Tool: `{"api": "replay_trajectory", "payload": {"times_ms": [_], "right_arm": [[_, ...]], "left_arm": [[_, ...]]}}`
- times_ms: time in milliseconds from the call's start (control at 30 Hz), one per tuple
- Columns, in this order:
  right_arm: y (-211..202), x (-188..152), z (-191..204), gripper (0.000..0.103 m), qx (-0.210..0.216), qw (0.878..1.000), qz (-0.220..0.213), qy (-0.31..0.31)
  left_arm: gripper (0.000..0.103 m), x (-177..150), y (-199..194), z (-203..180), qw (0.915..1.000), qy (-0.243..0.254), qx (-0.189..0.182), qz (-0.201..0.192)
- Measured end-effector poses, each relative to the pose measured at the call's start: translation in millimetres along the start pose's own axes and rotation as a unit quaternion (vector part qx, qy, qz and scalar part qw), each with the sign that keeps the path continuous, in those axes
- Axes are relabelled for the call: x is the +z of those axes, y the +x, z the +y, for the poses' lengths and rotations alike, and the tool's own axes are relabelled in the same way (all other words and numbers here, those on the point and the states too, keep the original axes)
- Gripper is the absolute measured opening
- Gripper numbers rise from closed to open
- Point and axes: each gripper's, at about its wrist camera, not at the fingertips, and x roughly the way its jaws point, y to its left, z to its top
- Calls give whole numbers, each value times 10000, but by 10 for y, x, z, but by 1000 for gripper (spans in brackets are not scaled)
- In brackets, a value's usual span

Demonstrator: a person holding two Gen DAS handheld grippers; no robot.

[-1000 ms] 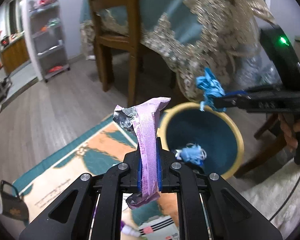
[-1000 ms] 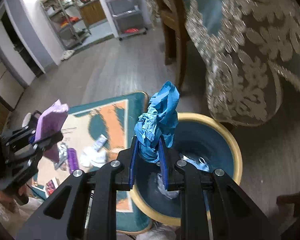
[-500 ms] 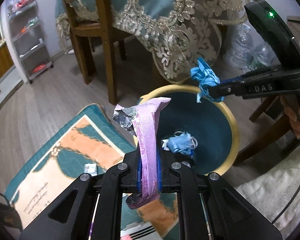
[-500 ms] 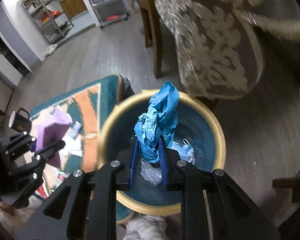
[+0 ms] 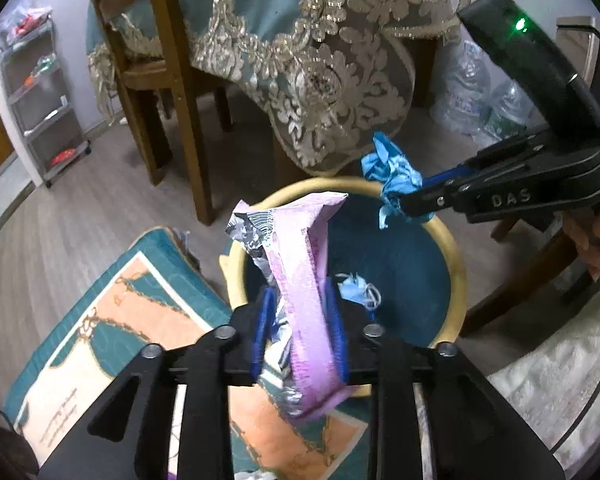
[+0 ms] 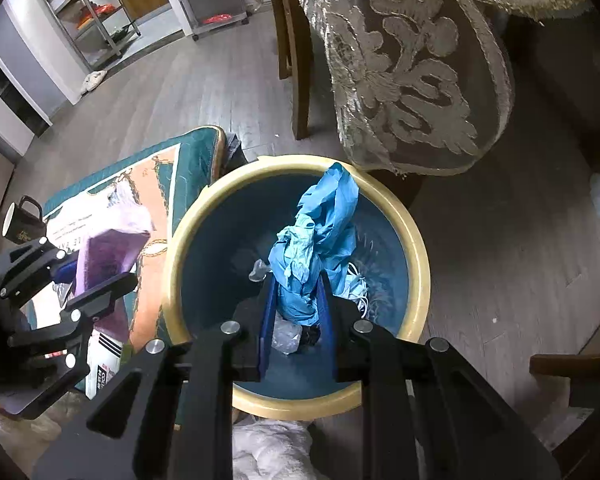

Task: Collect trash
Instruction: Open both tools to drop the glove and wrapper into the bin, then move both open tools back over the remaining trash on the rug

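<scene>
Blue glove (image 6: 318, 248) pinched above yellow-rimmed bin (image 6: 418, 248).

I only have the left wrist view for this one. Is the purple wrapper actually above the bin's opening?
Observer: From the right wrist view, the purple wrapper appears to hang over the rug, just outside the bin rim.
Operator: And the blue glove?
Observer: It is clamped in the right gripper, above the bin's inside.
Operator: Anything in there besides the face mask?
Observer: Yes, a crumpled piece of clear plastic lies on the bottom.
</scene>
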Motion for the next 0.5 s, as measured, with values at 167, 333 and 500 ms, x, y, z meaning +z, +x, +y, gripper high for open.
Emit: {"api": "replay_trajectory", "payload": {"times_ms": [167,333,500], "right_arm": [[-10,21,-15,36,-73,9999,-40,76],[-52,37,-28,50,-98,9998,-102,139],[-73,80,37,53,-42,9998,-137,130]], "left_arm": [[58,-16,-25,24,9999,-63,69,-53],[61,-13,-87,104,9996,-187,141,-134],[61,-43,-180,173,9994,-177,265,-145]]}}
